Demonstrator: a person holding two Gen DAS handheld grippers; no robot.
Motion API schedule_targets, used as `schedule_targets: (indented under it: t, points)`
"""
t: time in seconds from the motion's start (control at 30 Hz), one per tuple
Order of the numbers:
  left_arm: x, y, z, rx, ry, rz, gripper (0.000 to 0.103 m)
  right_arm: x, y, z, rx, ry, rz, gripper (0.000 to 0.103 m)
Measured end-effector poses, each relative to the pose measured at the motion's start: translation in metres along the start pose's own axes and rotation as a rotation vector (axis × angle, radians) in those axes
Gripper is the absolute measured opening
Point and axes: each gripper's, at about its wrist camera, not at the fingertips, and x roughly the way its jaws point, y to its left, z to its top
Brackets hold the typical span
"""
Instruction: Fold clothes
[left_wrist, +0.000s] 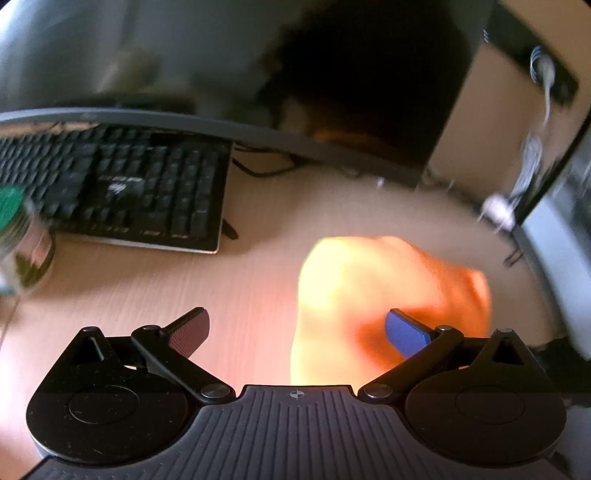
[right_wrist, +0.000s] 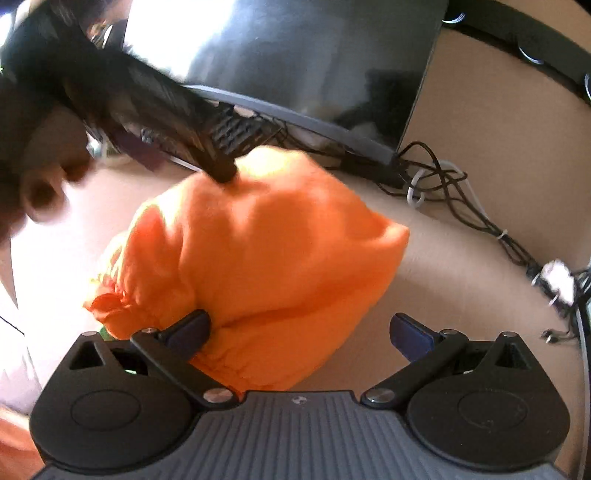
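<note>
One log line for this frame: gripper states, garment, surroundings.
left gripper: open, empty | right gripper: open, empty | orange garment: bunched on desk | keyboard, monitor behind | fold: not started

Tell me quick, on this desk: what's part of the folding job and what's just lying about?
Part of the job:
orange garment, bunched on the desk
left gripper, open
right gripper, open, garment against one finger

Just lying about:
keyboard
monitor
tangle of cables
green-lidded jar, blurred
</note>
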Motion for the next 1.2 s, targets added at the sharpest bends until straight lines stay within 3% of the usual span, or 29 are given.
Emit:
schedule_targets:
  t: [0.1, 0.17, 0.23, 0.33, 0.4, 0.47, 0.6, 0.67, 0.77, 0.83, 0.93, 0.97, 1.03, 1.1, 1.2]
  points:
    - [-0.006, 0.006, -0.014, -0.025, 0.013, -0.049, 0.103, -0.003, -0.004, -0.007, -0.055, 0.006, -0.074, 0.103]
    - [-0.002, 0.002, -0.025, -0.002, 0.052, -0.069, 0.103, -0.006, -0.021, -0.004, 0.013, 0.028, -0.051, 0.103]
    - [0.003, -0.01, -0.035, 0.054, 0.077, -0.054, 0.103, -0.013, -0.053, 0.0, 0.183, 0.031, 0.047, 0.103]
    - [0.009, -0.03, -0.048, 0.157, 0.09, -0.034, 0.103, -0.02, -0.1, 0.011, 0.477, -0.035, 0.134, 0.102]
    - [0.011, -0.039, -0.053, 0.193, 0.094, -0.028, 0.103, -0.018, -0.121, 0.022, 0.615, -0.091, 0.172, 0.092]
    - [0.014, -0.041, -0.054, 0.198, 0.102, -0.02, 0.103, 0.0, -0.13, 0.035, 0.668, -0.095, 0.149, 0.071]
    - [0.015, -0.038, -0.058, 0.193, 0.114, -0.005, 0.103, 0.067, -0.114, 0.043, 0.514, 0.033, -0.076, 0.067]
    - [0.015, -0.036, -0.06, 0.187, 0.123, -0.004, 0.103, 0.088, -0.109, 0.038, 0.485, 0.084, -0.101, 0.069]
    - [0.012, -0.034, -0.06, 0.173, 0.126, -0.007, 0.103, 0.08, -0.106, 0.041, 0.44, 0.067, -0.13, 0.07]
    - [0.009, -0.032, -0.058, 0.16, 0.127, -0.02, 0.103, 0.052, -0.111, 0.043, 0.452, 0.023, -0.071, 0.071]
    - [0.009, -0.028, -0.055, 0.144, 0.126, -0.034, 0.103, 0.016, -0.12, 0.039, 0.496, -0.021, 0.158, 0.087]
    - [0.011, -0.026, -0.053, 0.137, 0.129, -0.037, 0.103, 0.012, -0.117, 0.035, 0.487, -0.008, 0.195, 0.087]
    - [0.015, -0.024, -0.051, 0.125, 0.136, -0.041, 0.103, 0.015, -0.103, 0.027, 0.424, 0.036, 0.199, 0.086]
    - [0.014, -0.024, -0.051, 0.143, 0.141, -0.038, 0.103, 0.026, -0.083, 0.02, 0.34, 0.07, 0.139, 0.083]
    - [0.011, -0.018, -0.05, 0.168, 0.134, -0.006, 0.103, 0.046, -0.066, 0.03, 0.322, 0.058, 0.145, 0.081]
